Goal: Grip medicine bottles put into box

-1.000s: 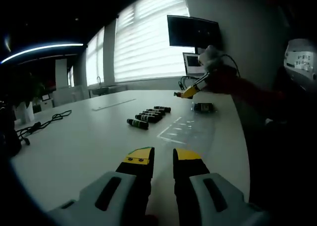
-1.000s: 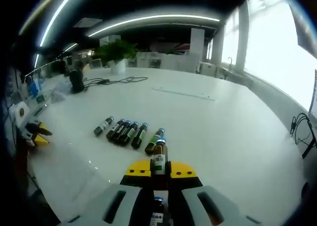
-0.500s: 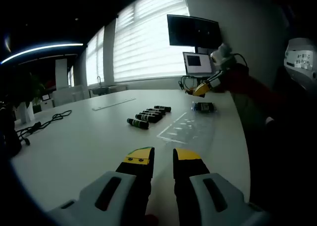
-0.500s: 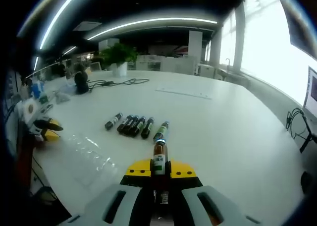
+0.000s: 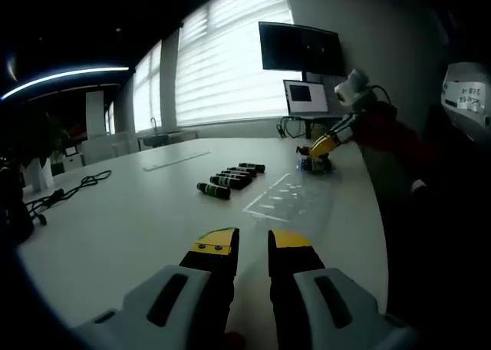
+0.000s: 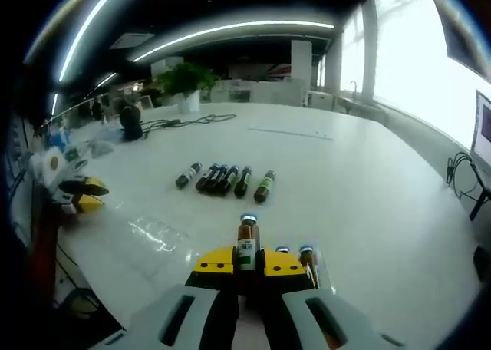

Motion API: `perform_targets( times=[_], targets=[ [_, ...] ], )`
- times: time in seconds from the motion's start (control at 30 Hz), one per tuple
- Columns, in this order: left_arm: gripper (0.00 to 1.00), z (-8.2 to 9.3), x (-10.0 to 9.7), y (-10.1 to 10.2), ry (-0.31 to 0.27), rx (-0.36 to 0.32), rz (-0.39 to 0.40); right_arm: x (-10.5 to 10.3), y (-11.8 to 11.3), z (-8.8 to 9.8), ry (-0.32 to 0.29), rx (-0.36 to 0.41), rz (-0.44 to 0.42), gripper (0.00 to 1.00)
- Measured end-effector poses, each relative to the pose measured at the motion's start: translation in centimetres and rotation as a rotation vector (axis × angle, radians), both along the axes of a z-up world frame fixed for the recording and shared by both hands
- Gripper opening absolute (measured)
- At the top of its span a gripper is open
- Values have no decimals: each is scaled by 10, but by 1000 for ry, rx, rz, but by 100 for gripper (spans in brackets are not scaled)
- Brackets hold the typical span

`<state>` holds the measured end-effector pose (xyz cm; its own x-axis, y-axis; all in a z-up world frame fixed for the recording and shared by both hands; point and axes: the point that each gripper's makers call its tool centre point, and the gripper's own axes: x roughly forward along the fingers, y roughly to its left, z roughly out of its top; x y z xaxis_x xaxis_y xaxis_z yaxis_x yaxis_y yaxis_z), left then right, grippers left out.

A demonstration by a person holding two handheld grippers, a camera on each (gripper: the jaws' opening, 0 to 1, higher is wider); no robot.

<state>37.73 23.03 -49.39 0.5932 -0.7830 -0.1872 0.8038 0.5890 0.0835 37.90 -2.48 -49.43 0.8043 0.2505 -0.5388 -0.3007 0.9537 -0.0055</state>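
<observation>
Here the likeliest slip, as I judge it, is a collision at the box: the right gripper [image 6: 247, 264] carries a small amber glass medicine bottle with a green label [image 6: 246, 242] clamped between its yellow-tipped jaws, neck pointing forward, and just to the right of those jaws the caps of other upright bottles [image 6: 305, 255] already stand in what seems to be a clear plastic box [image 5: 314, 166]. If the held bottle comes down tilted or onto a neighbour rather than into a free slot, it could knock one over or slide in the grip; the box's clear walls are hard to make out, so a rim strike is also possible. Ahead of the right gripper, well apart from it, a row of dark medicine bottles [image 6: 224, 179] lies on the white table [image 6: 360, 181], and a transparent plastic tray [image 6: 159, 232] lies flat ahead and to the left, closer in. The left gripper [image 5: 252, 239] hovers above the table with its jaws a narrow gap apart, holding nothing and touching nothing, the same row of bottles lying well ahead of it.
</observation>
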Motion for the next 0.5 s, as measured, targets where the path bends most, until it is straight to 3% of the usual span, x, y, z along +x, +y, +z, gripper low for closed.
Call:
perform_targets(
  times=[0.5],
  targets=[
    [9, 1, 0, -1, 0, -1, -1, -7, 11, -9, 33, -44, -14, 6]
  ],
)
